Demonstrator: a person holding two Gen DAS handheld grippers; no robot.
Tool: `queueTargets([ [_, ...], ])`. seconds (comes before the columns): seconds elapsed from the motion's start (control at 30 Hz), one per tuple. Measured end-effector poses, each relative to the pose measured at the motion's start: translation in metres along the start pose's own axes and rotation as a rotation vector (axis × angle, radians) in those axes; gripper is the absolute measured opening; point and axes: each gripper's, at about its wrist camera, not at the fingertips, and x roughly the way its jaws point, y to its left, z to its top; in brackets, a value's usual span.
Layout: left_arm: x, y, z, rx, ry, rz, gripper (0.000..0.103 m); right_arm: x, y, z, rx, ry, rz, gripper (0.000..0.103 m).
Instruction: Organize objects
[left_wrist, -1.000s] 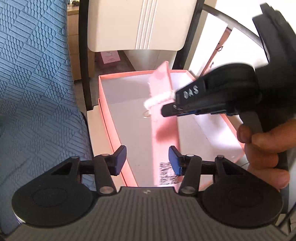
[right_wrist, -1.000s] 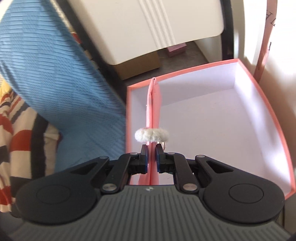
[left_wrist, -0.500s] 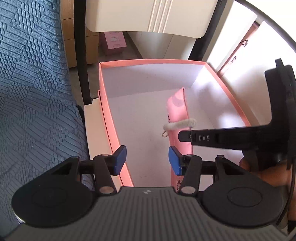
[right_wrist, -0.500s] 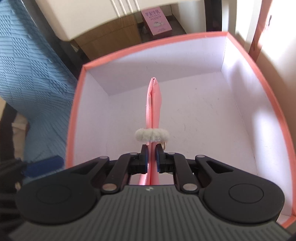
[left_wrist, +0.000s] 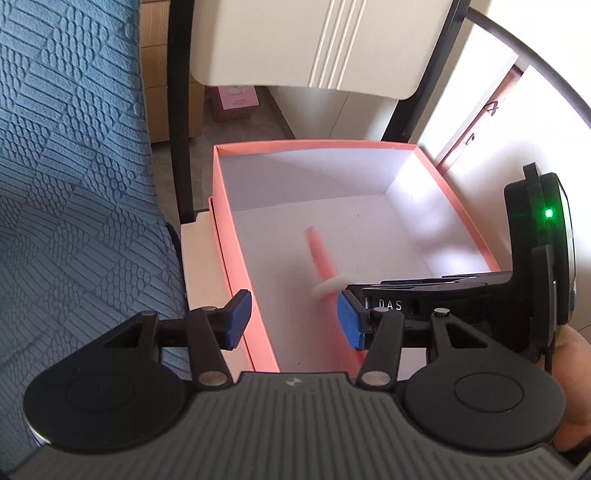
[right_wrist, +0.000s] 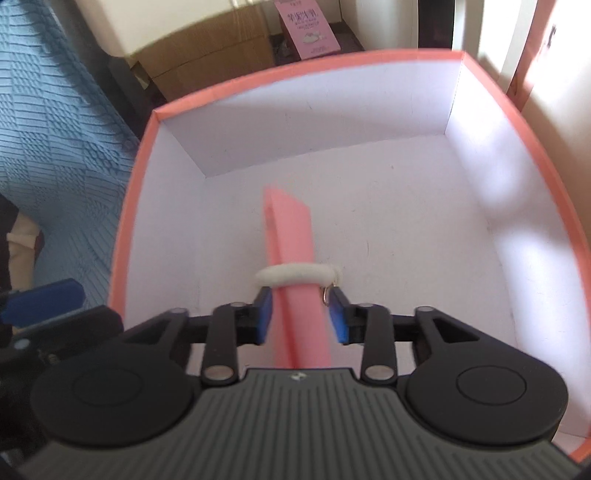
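Pink packet (right_wrist: 295, 258) lies between right gripper's (right_wrist: 301, 314) parted jaws; left gripper (left_wrist: 293, 319) wide apart

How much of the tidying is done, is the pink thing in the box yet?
Nearly. The pink packet with the fluffy white band is down inside the pink box. The right claw has its jaws open on either side of it, so it looks just let go, though the blur means it may not be settled. The left claw is open and holds nothing. Left: pull the right claw out.
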Motion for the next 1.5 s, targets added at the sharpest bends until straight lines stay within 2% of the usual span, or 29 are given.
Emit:
queueTargets([
  [0.2, -0.048, -0.003, -0.003, 0.017, -0.06, -0.001, 0.058, -0.047, 0.016, -0.003, -0.018, -0.065, 0.008, 0.039],
  [0.43, -0.112, -0.006, -0.014, 0.043, -0.136, -0.011, 0.058, -0.122, 0.035, -0.014, -0.025, -0.16, 0.022, 0.039],
  [0.63, -0.163, -0.01, -0.03, 0.069, -0.186, -0.025, 0.058, -0.183, 0.05, -0.037, -0.026, -0.241, 0.029, 0.039],
  [0.83, -0.208, -0.012, -0.05, 0.081, -0.236, -0.043, 0.062, -0.231, 0.061, -0.07, -0.018, -0.309, 0.038, 0.039],
  [1.17, -0.248, -0.016, -0.08, 0.099, -0.28, -0.063, 0.065, -0.268, 0.078, -0.117, -0.024, -0.368, 0.003, 0.039],
  [1.37, -0.259, -0.011, -0.095, 0.098, -0.292, -0.049, 0.067, -0.273, 0.082, -0.144, -0.021, -0.409, -0.02, 0.039],
  [1.5, -0.259, -0.01, -0.103, 0.091, -0.281, -0.051, 0.067, -0.265, 0.083, -0.161, -0.007, -0.391, -0.031, 0.039],
])
